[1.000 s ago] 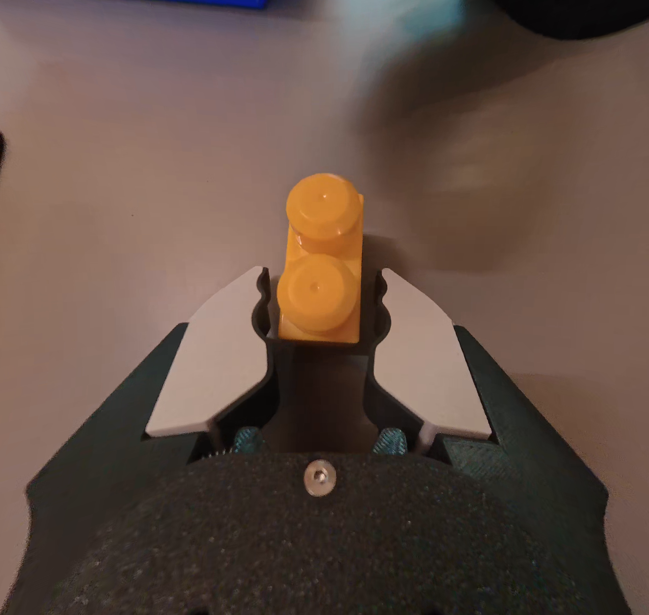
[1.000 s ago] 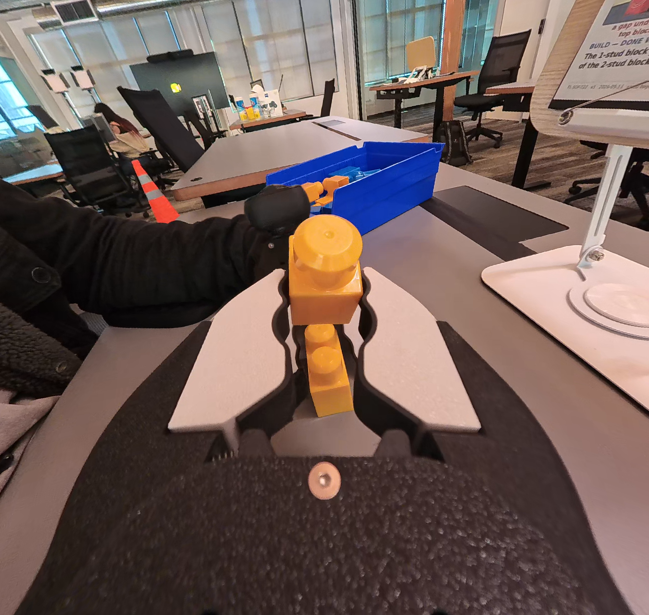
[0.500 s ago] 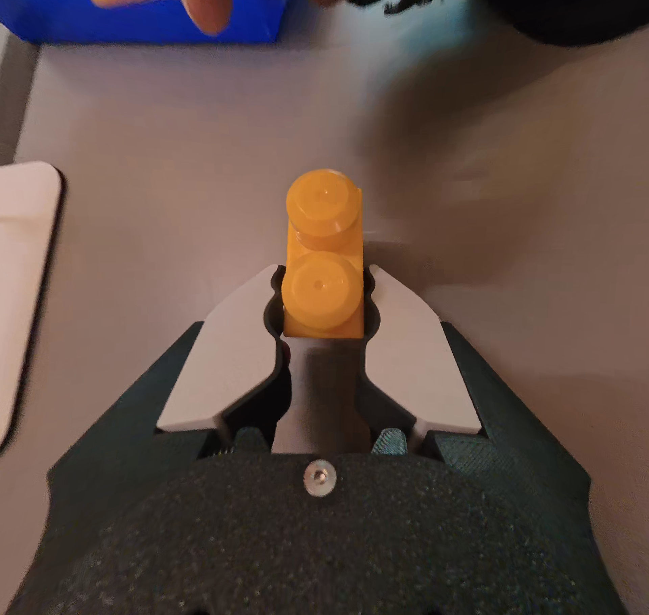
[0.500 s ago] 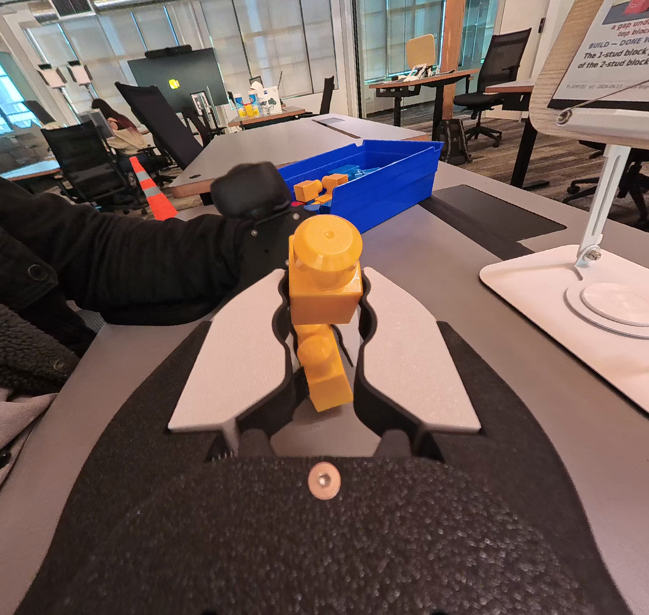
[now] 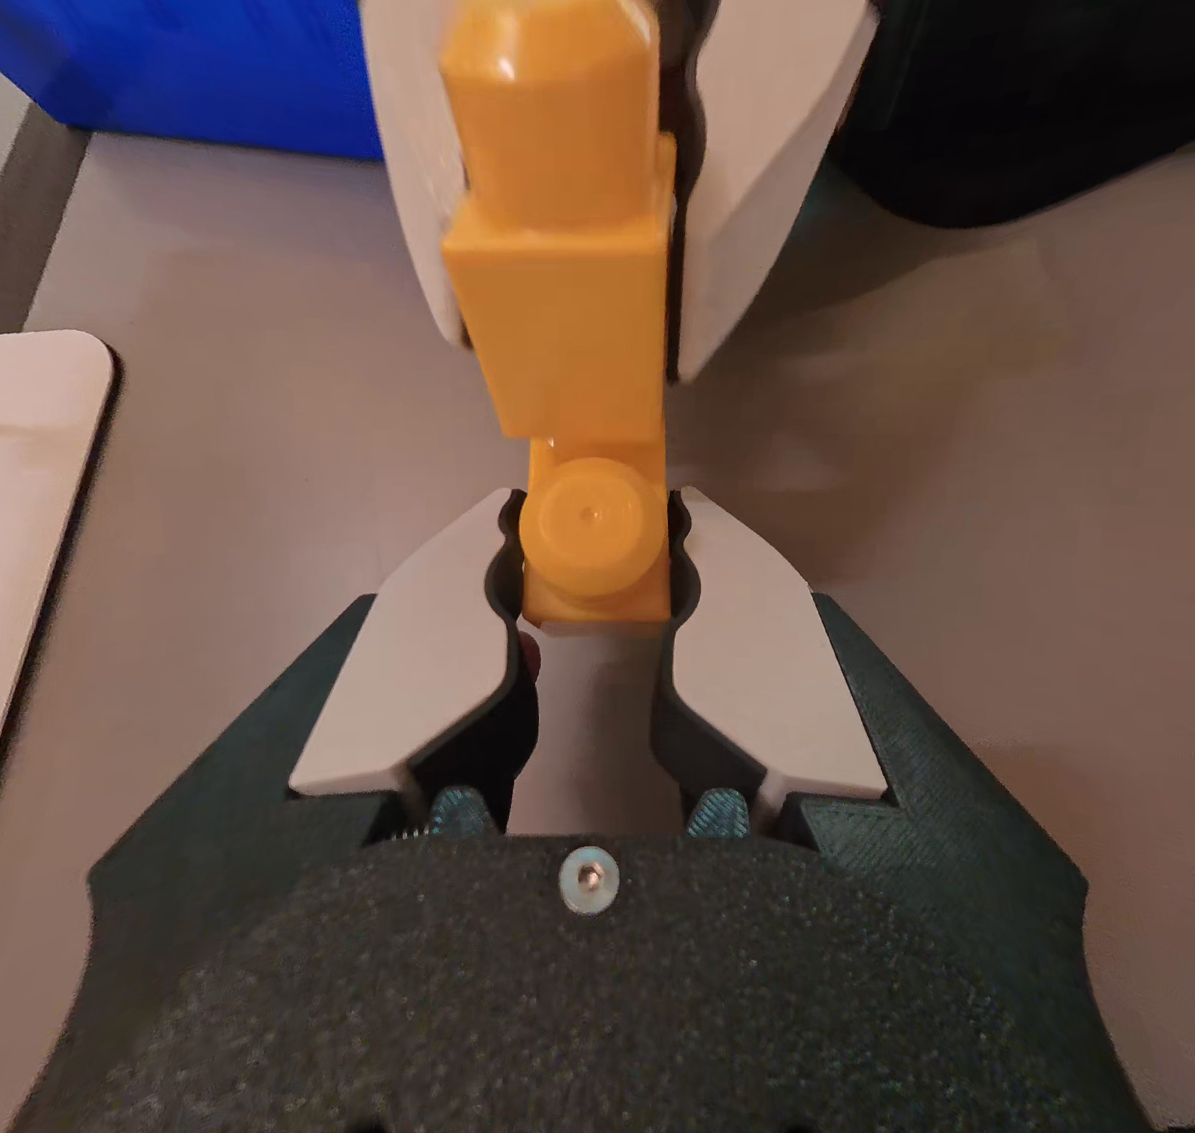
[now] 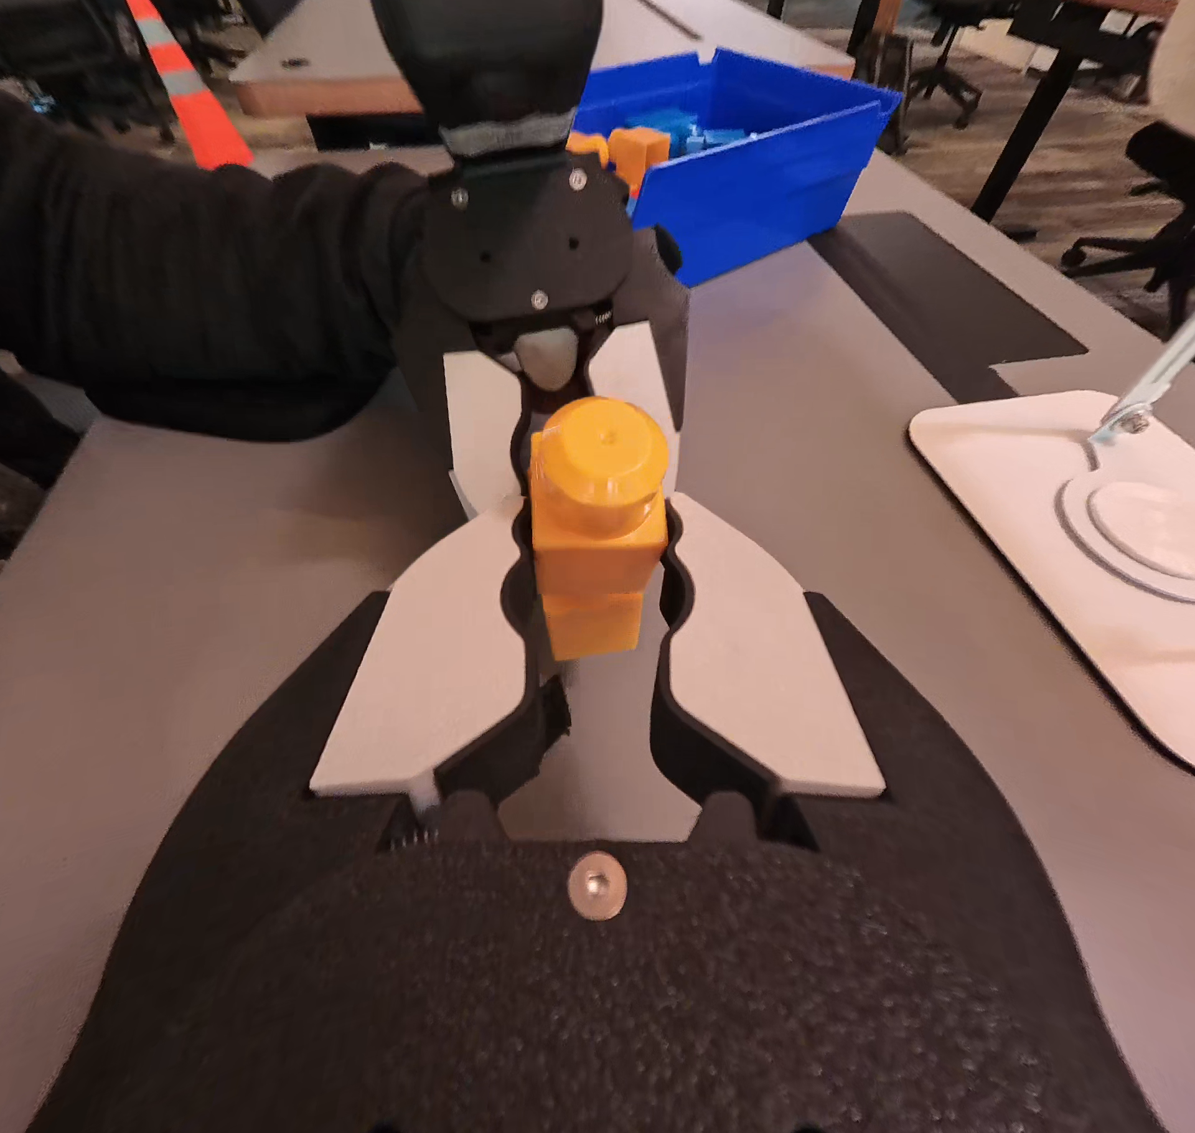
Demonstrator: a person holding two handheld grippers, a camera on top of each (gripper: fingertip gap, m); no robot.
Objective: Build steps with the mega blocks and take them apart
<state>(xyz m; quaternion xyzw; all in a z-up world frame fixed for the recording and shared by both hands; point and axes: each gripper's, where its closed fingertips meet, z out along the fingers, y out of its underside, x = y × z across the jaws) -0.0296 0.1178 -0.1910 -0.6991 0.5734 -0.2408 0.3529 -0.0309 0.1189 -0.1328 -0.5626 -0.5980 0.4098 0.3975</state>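
Left gripper is clamping the two-stud orange block between its fingertips. Right gripper is pinching the one-stud orange block, which is sitting over the far stud, beyond the left fingertips. Risk: misaligned press is likely to cock the top block or twist the base out of grip. Both glossy, orange, motion-blurred.

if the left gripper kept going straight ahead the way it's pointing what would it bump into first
Probably the right gripper: it sits directly ahead, shut on the one-stud block stacked on the two-stud block the left gripper holds. Depth is unclear; they look very close.
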